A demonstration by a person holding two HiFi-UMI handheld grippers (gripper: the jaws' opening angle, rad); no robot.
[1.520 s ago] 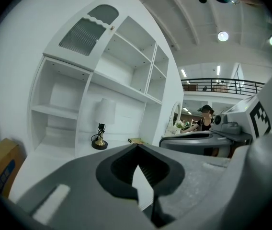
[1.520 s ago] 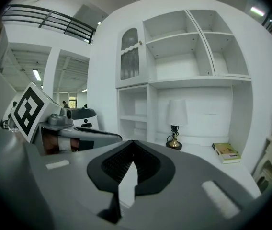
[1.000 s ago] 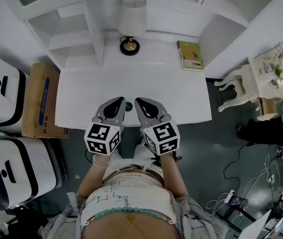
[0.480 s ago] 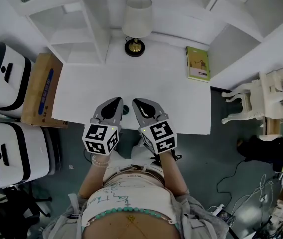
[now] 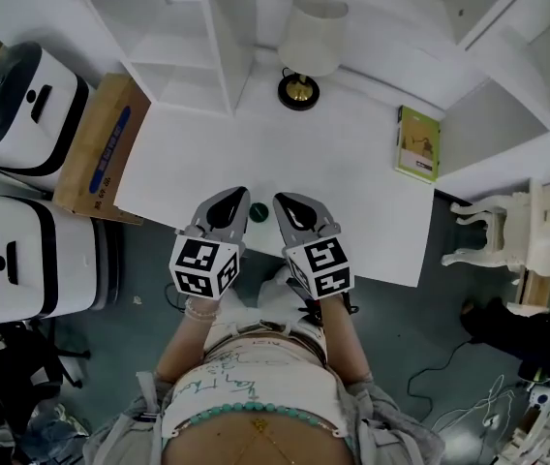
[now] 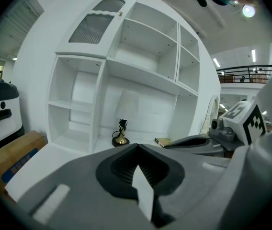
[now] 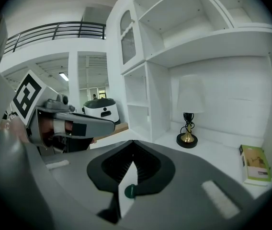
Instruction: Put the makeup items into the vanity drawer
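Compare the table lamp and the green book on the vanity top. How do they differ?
The table lamp stands upright, while the green book lies flat. The lamp has a white shade over a dark round base with gold at its centre, whereas the book shows a green cover. The lamp sits at the back, beside the shelf unit, and the book lies near the right edge. Both rest on the white vanity top.

Staged bedroom mock-up (vanity [image 5: 256, 163], lamp [image 5: 312, 35])
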